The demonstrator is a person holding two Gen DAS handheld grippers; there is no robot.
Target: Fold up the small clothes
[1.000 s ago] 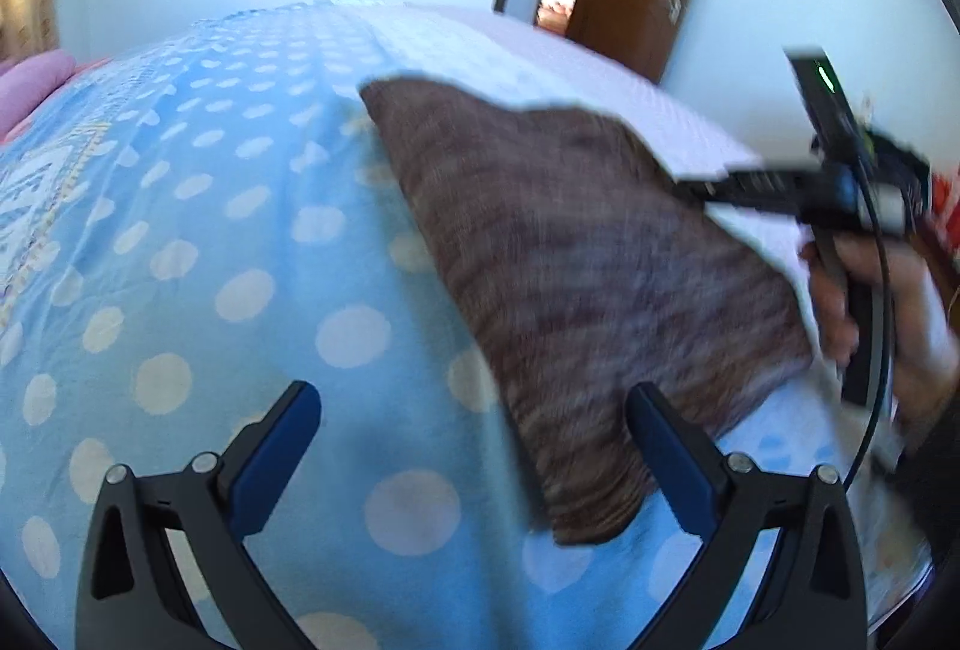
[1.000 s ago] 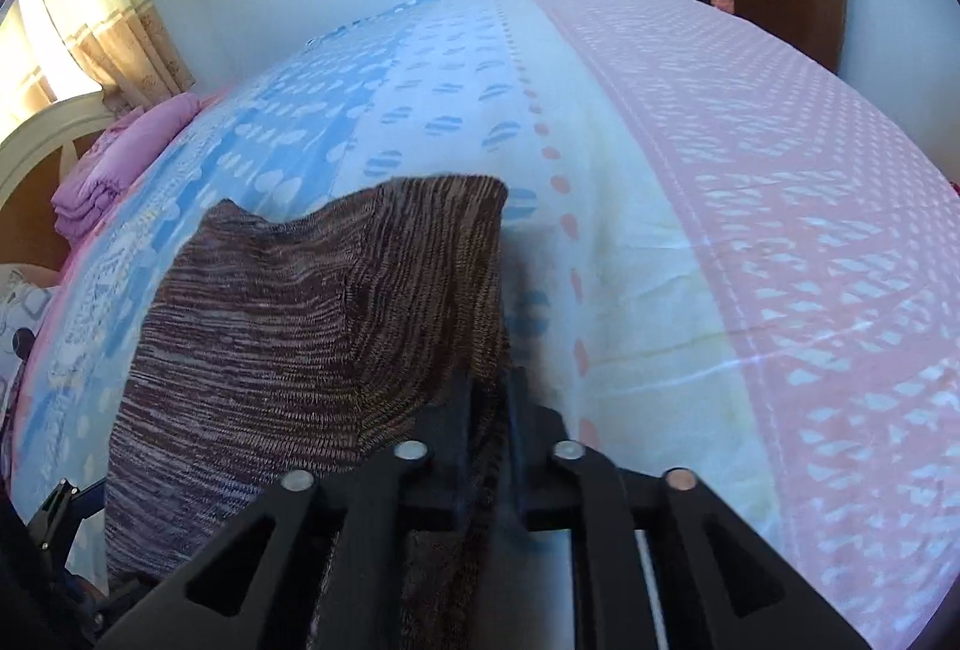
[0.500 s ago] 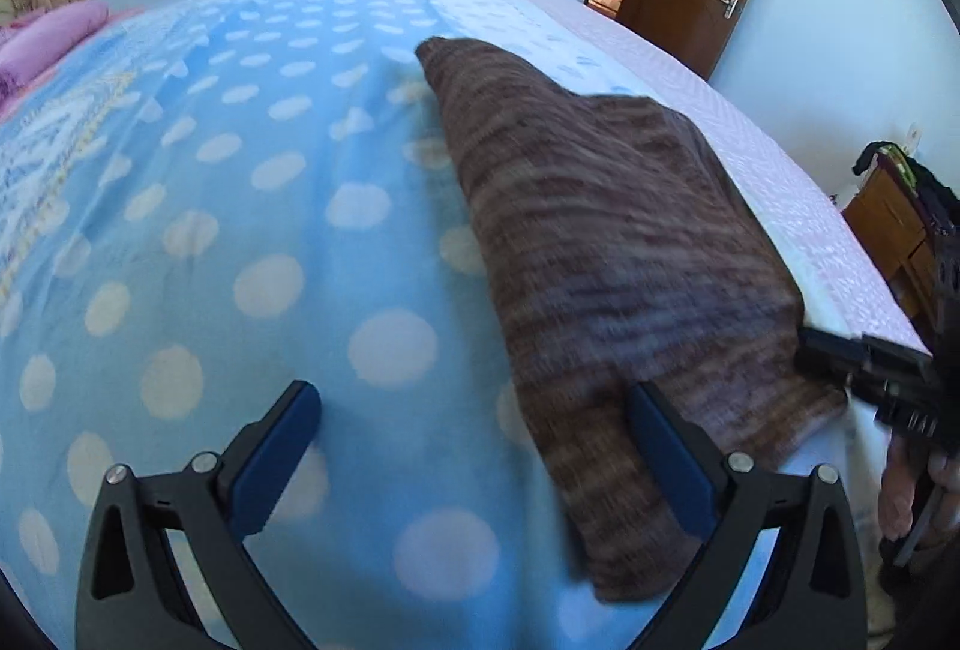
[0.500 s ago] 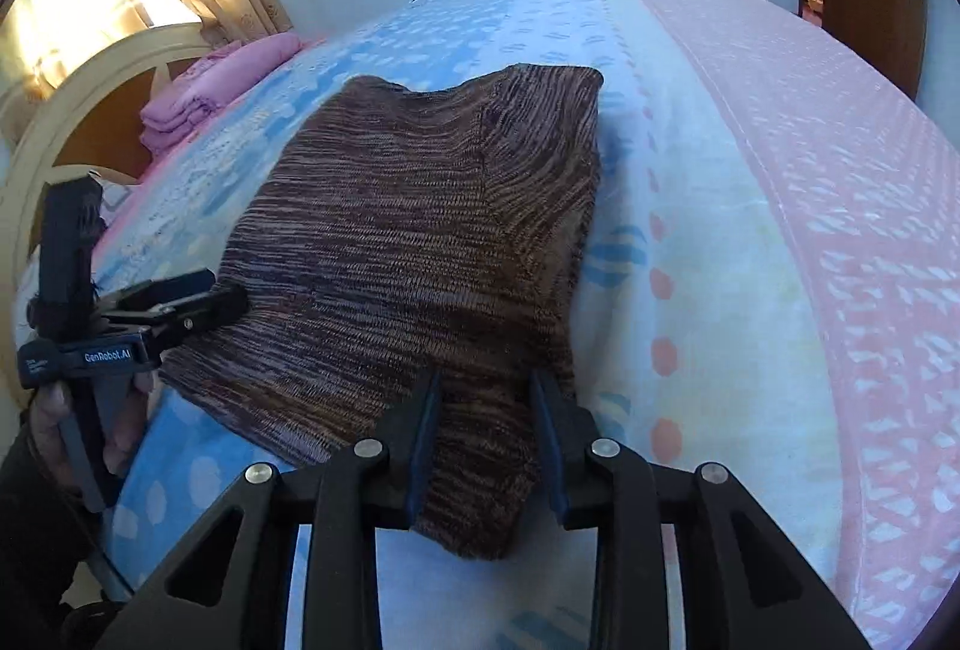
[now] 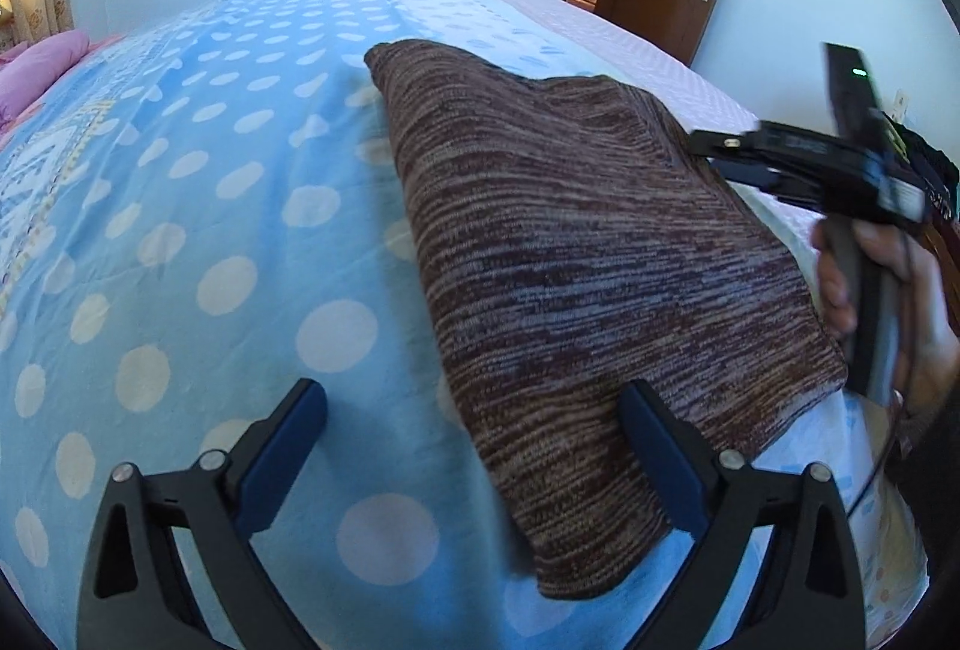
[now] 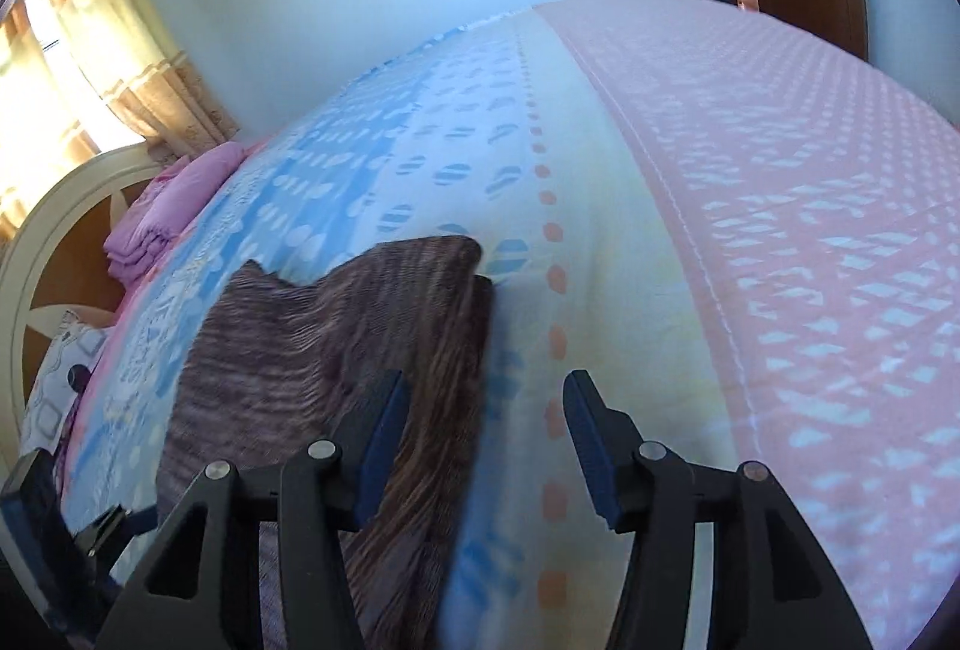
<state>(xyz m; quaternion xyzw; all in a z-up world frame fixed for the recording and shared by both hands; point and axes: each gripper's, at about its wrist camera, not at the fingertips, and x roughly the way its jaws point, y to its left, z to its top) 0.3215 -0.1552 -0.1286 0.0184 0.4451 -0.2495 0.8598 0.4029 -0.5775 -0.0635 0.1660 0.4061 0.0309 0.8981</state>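
Bright daylight, fisheye-bent edges — right view motion-blurred

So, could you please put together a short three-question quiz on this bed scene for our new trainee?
1. True or false: the brown knit garment lies on the bed cover.
2. What is between the pads of the right gripper? A) the garment's edge B) a pillow C) nothing
3. What colour is the folded bedding near the headboard?

Key: 1 true. 2 A: the jaws are opening with the edge between them, the pads clear of it. 3 pink. The left gripper is open.
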